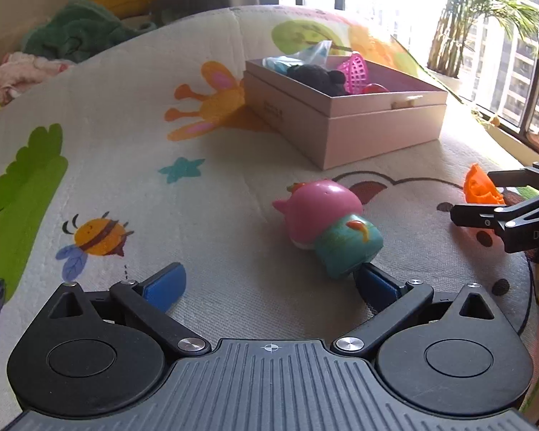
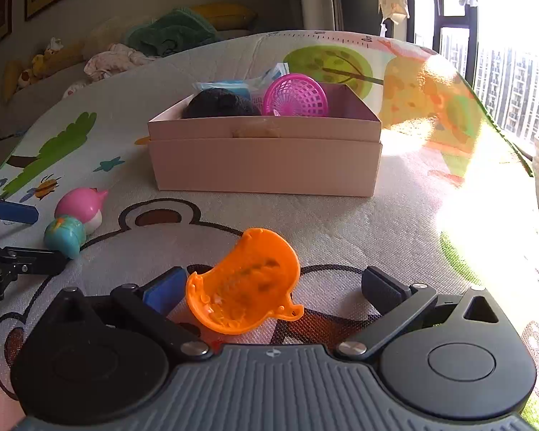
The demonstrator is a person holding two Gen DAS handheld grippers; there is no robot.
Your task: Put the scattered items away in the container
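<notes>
A pink and teal toy figure (image 1: 327, 226) (image 2: 73, 221) lies on its side on the play mat. My left gripper (image 1: 271, 283) (image 2: 28, 237) stands open just short of it, the toy's teal base right by the right fingertip (image 1: 375, 282). An orange plastic scoop-like toy (image 2: 244, 283) (image 1: 479, 185) sits between the wide-apart jaws of my open right gripper (image 2: 273, 287) (image 1: 476, 194), leaning near the left pad (image 2: 165, 289). The pale pink cardboard box (image 1: 341, 125) (image 2: 266, 165) holds a black fuzzy item (image 2: 219, 104), a pink mesh basket (image 2: 296, 95) and a blue packet.
The cartoon-print play mat (image 1: 125, 165) covers the whole surface. Heaped clothes and plush toys (image 2: 154, 39) lie beyond its far left edge. A window and a potted plant (image 1: 460, 18) stand to the right of the box.
</notes>
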